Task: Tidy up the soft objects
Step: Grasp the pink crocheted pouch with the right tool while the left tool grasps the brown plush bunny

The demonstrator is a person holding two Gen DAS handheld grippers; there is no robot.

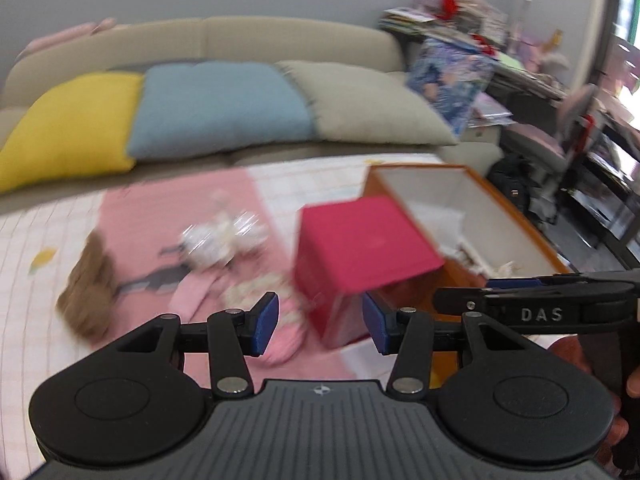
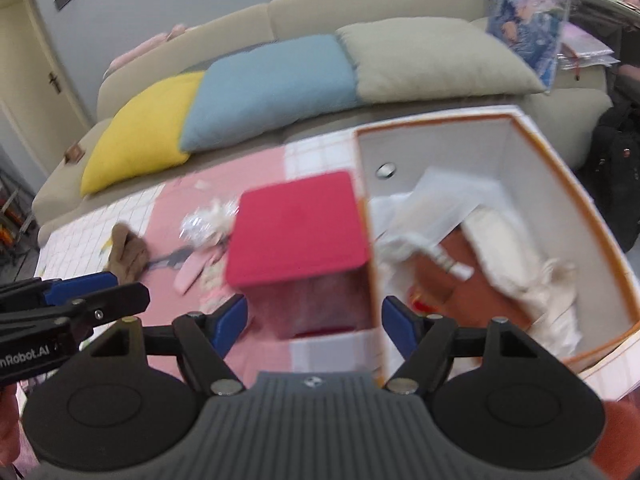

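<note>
with both my grippers spread and empty, left gripper (image 1: pixel 320 322) and right gripper (image 2: pixel 314 326) hang over the pink mat (image 1: pixel 168 216); brown sock (image 1: pixel 88 284) and pink sock (image 1: pixel 188 292) lie mid-mat, left of the red box (image 1: pixel 360 248).

The sofa (image 2: pixel 360 4) is beige, its cushions yellow (image 2: pixel 140 128), pale blue (image 2: pixel 272 88) and grey-green (image 2: pixel 432 64). A red box (image 2: pixel 298 228) stands beside an orange-rimmed, white-lined box (image 2: pixel 560 184) on a pink, white-checked mat (image 1: pixel 168 208).

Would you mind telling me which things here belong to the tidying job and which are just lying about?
Job: brown plush, pink soft item, crinkly white bundle, orange-rimmed box, red box.
Lying about: sofa cushions, cluttered shelves, black bag.
</note>
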